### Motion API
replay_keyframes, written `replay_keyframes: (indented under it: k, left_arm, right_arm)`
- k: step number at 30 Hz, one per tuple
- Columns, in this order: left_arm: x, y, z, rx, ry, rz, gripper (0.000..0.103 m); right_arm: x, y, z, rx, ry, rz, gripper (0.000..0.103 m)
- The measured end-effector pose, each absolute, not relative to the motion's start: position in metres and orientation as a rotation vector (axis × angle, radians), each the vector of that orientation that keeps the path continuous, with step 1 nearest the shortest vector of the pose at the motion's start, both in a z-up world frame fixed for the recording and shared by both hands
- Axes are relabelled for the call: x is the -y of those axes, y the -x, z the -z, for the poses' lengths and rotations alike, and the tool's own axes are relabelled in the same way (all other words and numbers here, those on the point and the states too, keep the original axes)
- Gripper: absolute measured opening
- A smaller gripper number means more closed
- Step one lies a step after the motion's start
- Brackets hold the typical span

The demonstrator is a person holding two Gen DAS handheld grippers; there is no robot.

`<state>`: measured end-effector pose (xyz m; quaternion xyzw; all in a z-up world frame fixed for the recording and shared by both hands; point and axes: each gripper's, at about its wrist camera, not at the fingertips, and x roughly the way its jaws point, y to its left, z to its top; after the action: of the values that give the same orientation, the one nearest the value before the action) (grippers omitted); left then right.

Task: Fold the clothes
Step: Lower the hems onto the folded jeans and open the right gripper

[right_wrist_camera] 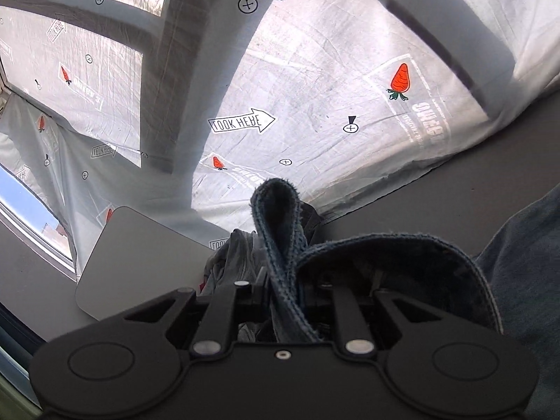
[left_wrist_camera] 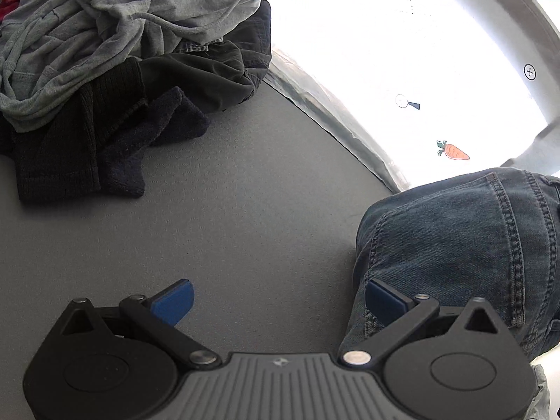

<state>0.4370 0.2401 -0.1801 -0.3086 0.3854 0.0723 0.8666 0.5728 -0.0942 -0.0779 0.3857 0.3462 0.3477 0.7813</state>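
Blue jeans [left_wrist_camera: 455,245] lie bunched on the grey table [left_wrist_camera: 245,227] at the right of the left wrist view. My left gripper [left_wrist_camera: 280,301] hovers open above bare table, and its right blue pad [left_wrist_camera: 385,301] sits right at the jeans' edge. In the right wrist view my right gripper [right_wrist_camera: 283,280] is shut on a folded edge of the jeans [right_wrist_camera: 280,231], lifted off the table. The denim loops up between the jaws and hides the pads. More denim [right_wrist_camera: 525,280] hangs at the right.
A pile of clothes sits at the table's far left: a grey zip hoodie [left_wrist_camera: 105,17], a black knit [left_wrist_camera: 70,140] and a dark garment [left_wrist_camera: 210,73]. A white sheet printed with carrots [right_wrist_camera: 350,87] covers the wall behind. A flat grey slab [right_wrist_camera: 133,255] lies on the left.
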Motion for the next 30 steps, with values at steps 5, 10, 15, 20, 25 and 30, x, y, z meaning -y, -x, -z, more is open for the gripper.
replay_keyframes:
  k: [5, 10, 15, 20, 25, 30]
  left_arm:
    - [-0.199, -0.456, 0.183, -0.861, 0.522, -0.069, 0.103]
    - [-0.163, -0.468, 0.188, -0.909, 0.413, 0.009, 0.103]
    - [-0.147, -0.471, 0.196, -0.949, 0.367, 0.044, 0.103]
    - [-0.138, -0.477, 0.209, -0.992, 0.326, 0.077, 0.103]
    - [-0.126, -0.481, 0.22, -1.027, 0.258, 0.089, 0.103]
    - [-0.115, -0.481, 0.229, -1.037, 0.218, 0.077, 0.103]
  right_arm:
    - [0.133, -0.582, 0.086, -0.725, -0.848, -0.639, 0.016]
    - [0.17, -0.591, 0.101, -0.709, -0.884, -0.543, 0.015]
    - [0.209, -0.6, 0.122, -0.712, -0.902, -0.461, 0.015]
    - [0.228, -0.605, 0.167, -0.838, -0.72, -0.204, 0.044]
    - [0.238, -0.587, 0.192, -0.893, -0.552, -0.068, 0.082]
    - [0.231, -0.55, 0.182, -0.792, -0.435, -0.101, 0.096]
